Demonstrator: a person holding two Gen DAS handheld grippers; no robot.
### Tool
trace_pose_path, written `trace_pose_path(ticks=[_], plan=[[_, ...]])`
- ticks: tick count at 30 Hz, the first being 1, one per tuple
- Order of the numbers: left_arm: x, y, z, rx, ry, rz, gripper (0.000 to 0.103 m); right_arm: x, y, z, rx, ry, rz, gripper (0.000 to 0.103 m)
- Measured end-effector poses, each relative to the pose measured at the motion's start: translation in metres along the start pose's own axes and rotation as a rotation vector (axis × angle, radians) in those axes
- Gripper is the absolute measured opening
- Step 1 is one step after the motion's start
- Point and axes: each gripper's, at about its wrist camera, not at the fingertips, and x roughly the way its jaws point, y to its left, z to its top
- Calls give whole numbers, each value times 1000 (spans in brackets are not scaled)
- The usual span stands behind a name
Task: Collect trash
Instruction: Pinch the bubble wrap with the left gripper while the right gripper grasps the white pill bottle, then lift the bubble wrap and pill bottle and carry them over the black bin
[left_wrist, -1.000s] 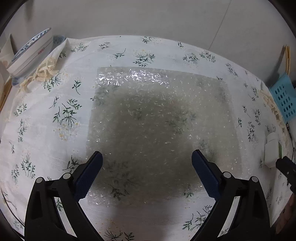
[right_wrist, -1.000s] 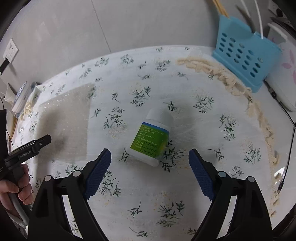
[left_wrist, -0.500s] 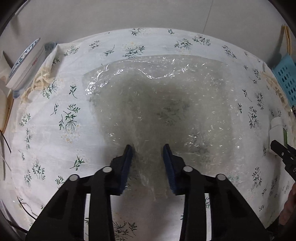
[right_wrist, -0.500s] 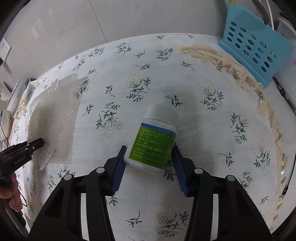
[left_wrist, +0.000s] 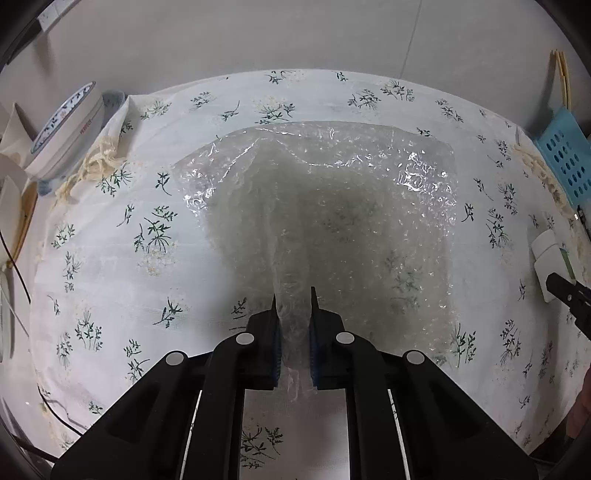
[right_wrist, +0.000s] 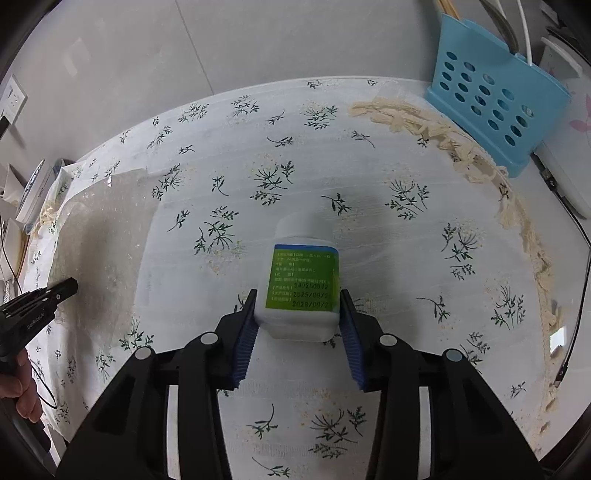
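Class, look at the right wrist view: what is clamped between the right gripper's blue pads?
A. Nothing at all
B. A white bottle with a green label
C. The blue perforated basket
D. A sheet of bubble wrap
B: the right gripper has its pads pressed on both sides of the white bottle, which lies on the floral tablecloth.

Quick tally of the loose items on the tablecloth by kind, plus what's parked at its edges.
Bubble wrap: 1, pinched in left gripper
Bottle: 1, clamped in right gripper
Blue basket: 1, right edge
Patterned dish: 1, left edge
Total: 4
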Motion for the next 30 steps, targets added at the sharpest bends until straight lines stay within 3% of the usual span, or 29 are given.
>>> trace_pose_path(ticks=[13,30], plan=[[-24,8,-8,-26,-49,-16,10,-24,-1,-12,10,-32,-1,40],[-53,9,-36,-37,-51,-54,10,-59,12,-35,-2,-68,2,40]])
